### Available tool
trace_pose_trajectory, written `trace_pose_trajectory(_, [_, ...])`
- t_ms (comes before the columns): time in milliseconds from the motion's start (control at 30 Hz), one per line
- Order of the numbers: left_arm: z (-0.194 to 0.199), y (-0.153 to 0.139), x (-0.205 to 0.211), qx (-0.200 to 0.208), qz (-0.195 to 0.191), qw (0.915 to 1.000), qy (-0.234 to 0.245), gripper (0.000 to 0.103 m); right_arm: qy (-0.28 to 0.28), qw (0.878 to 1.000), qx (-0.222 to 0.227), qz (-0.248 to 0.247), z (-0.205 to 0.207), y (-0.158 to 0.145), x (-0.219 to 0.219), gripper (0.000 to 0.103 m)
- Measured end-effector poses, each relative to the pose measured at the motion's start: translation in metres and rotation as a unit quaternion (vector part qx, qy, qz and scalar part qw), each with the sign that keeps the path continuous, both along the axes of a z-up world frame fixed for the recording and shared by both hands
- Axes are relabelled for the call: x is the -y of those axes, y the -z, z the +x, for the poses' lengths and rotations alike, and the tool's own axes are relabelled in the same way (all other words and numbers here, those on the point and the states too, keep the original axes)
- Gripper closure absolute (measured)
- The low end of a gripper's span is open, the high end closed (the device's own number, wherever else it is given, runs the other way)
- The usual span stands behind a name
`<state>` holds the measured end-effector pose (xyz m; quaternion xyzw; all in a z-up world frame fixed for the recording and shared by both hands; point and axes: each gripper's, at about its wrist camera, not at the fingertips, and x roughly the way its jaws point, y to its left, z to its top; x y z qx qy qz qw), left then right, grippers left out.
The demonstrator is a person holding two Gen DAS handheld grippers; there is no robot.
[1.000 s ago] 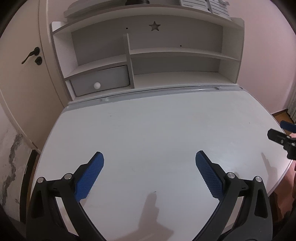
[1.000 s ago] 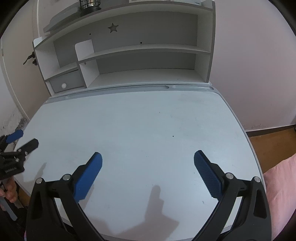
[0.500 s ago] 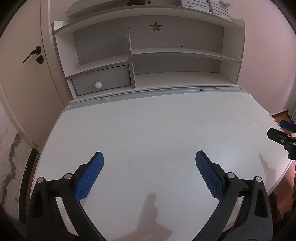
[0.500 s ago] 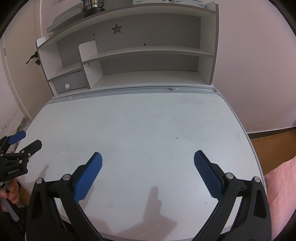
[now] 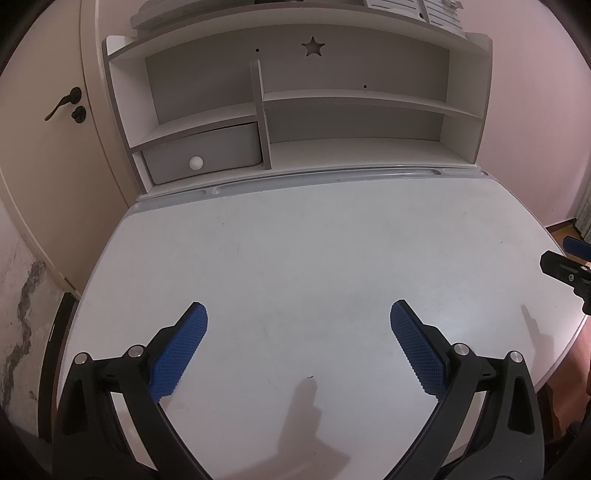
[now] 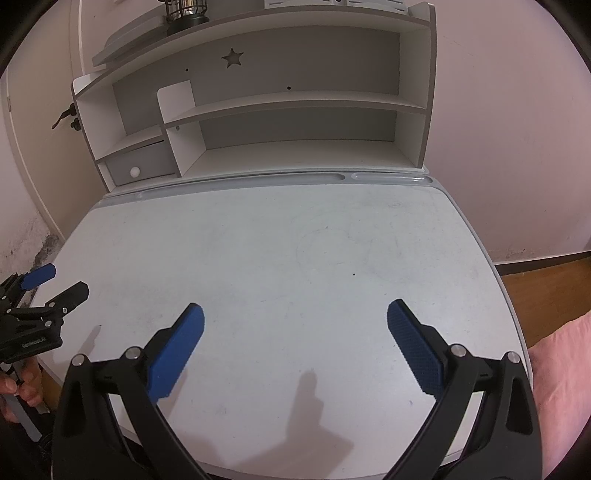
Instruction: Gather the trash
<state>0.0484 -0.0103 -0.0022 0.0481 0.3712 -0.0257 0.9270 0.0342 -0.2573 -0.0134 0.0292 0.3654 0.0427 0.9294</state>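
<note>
a white desk top (image 5: 314,258) fills the middle of both views, with a pink wall behind it and a white and grey shelf unit (image 5: 295,110) standing along its far edge. no piece of trash can be made out on the desk surface; only faint scuffs and a tiny dark speck (image 6: 354,274) right of centre in the right wrist view.

the left gripper (image 5: 298,317) sits at the bottom of its own frame, blue pads (image 5: 177,350) spread wide apart with nothing between them, above the desk. it also shows at the left edge of the right wrist view, gripped by a hand (image 6: 22,384).

the right gripper (image 6: 295,317) is likewise wide apart and holding nothing; its tips show at the right edge of the left wrist view.

in the shelf unit's lower left sits a grey drawer (image 5: 203,153) with a white knob (image 5: 195,162); a star cutout (image 5: 313,46) is in the back panel. a lantern (image 6: 184,14) stands on top. a door handle (image 5: 62,103) is at upper left.
</note>
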Motion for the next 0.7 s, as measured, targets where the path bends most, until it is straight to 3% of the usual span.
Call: trace_pose_trajectory(700, [0.0013, 0.0026, -0.0007, -0.003, 0.0, 1.0, 0.0, 0.007, -0.002, 1.0, 0.0, -0.002, -0.0007, -0.0001, -0.0024, 0.007])
